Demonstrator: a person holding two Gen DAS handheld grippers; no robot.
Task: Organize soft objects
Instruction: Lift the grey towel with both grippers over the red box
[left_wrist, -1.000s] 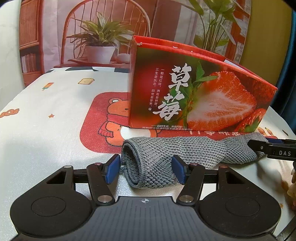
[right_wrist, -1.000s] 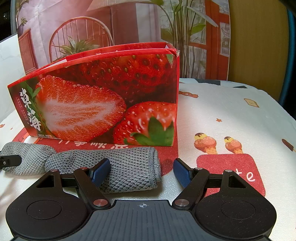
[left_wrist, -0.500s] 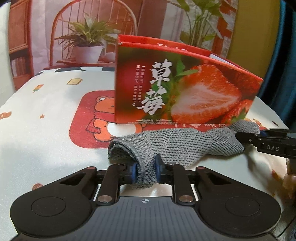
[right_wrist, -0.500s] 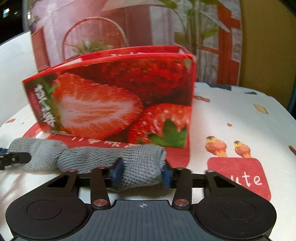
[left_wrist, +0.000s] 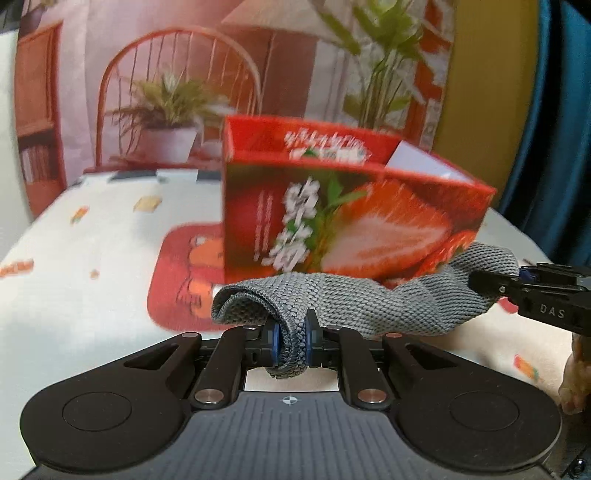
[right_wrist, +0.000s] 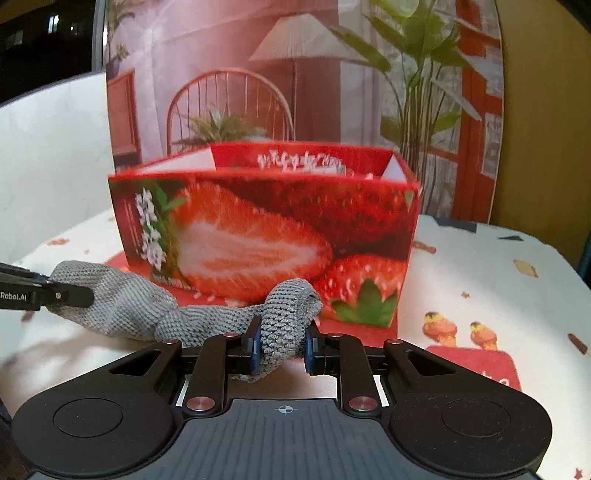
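Observation:
A grey knitted cloth (left_wrist: 362, 299), rolled lengthwise, hangs in front of the red strawberry box (left_wrist: 332, 206), which is open at the top. My left gripper (left_wrist: 290, 341) is shut on the cloth's left end, which is bunched between the blue pads. My right gripper (right_wrist: 282, 345) has the cloth's (right_wrist: 122, 306) other end between its pads; its jaws are still closing and press into the fabric. Each view shows the other gripper's tip on the far end: the right gripper (left_wrist: 480, 286) and the left gripper (right_wrist: 83, 295). The box (right_wrist: 266, 229) stands just behind the cloth.
A white tablecloth (left_wrist: 92, 229) with cartoon prints and red patches covers the table. Behind it hangs a printed backdrop (left_wrist: 177, 92) of a chair and plants. A blue curtain (left_wrist: 554, 129) is at the far right. A person's fingers (left_wrist: 574, 384) show at the right edge.
Both grippers closed on the two ends of the cloth and rose, lifting its ends off the table. The box's open top has come into view.

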